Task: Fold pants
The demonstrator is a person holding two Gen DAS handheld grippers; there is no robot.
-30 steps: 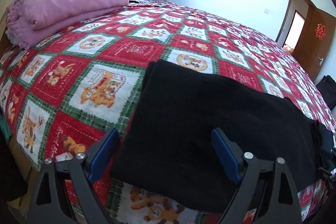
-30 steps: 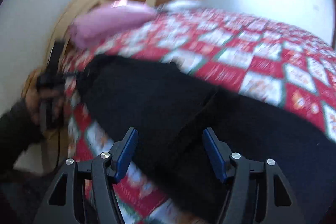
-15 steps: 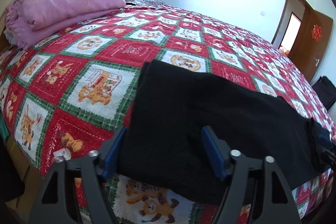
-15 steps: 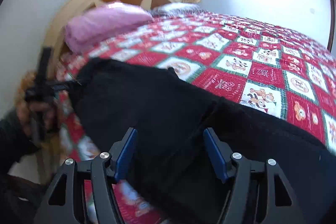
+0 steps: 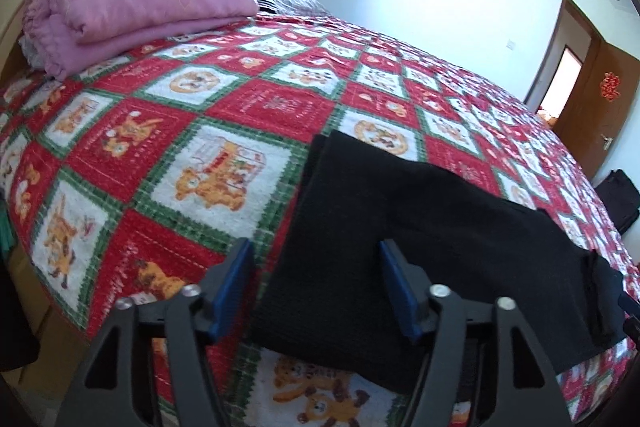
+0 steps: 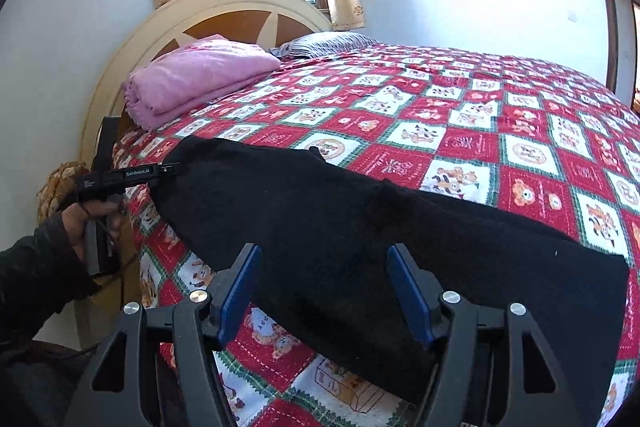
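**Right wrist view: black pants lying flat along the near edge of the bed**

Right wrist camera is showing the black pants (image 6: 360,227) stretching along the near edge of a bed covered by a red, white and green patchwork quilt (image 6: 480,115). The right gripper (image 6: 324,287) is hovering over the middle of the garment, its blue pads spread apart and gripping nothing. At the far left, a person's hand (image 6: 80,223) is holding the left gripper (image 6: 168,171) at the pants' end nearest the headboard (image 6: 240,3). From the left wrist camera, the left gripper (image 5: 316,287) has just been narrowing, yet its pads are standing apart with the pants' (image 5: 420,227) corner edge lying between them, not pinched. A folded pink blanket (image 5: 132,3) is resting at the head of the bed.
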